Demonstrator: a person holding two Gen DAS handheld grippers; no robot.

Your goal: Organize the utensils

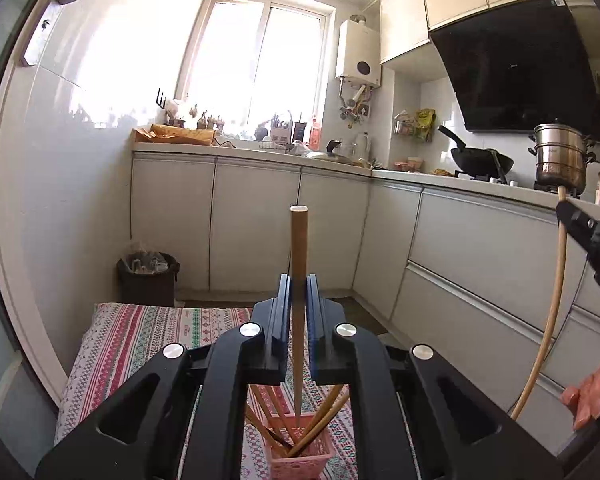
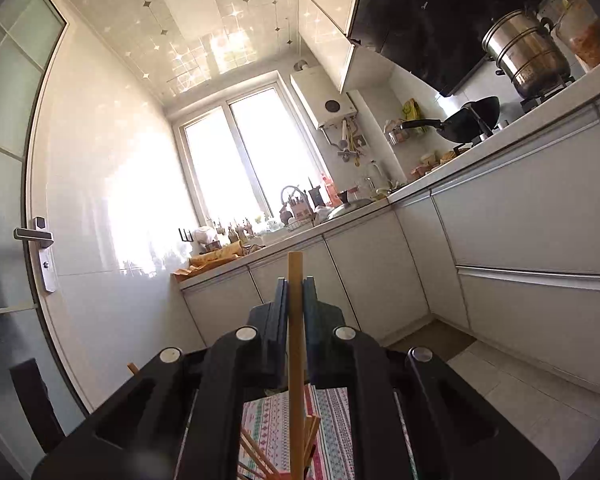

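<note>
My left gripper [image 1: 299,280] is shut on a brown chopstick [image 1: 299,248] that stands upright, its tip hanging over a pink basket [image 1: 300,456] with several chopsticks leaning in it. In the right wrist view my right gripper [image 2: 296,282] is shut on a lighter, yellow chopstick [image 2: 295,344], also upright. Far below it lie more chopsticks [image 2: 260,464] on the patterned cloth [image 2: 332,432]. The right gripper's finger [image 1: 580,222] and its pale chopstick [image 1: 552,312] show at the right edge of the left wrist view, beside a hand [image 1: 592,392].
A striped patterned cloth [image 1: 140,344] covers the low surface under the basket. White kitchen cabinets [image 1: 480,248] run along the right and back. A dark waste bin [image 1: 148,276] stands in the corner. A wok [image 1: 480,158] and a steel pot [image 1: 562,156] sit on the counter.
</note>
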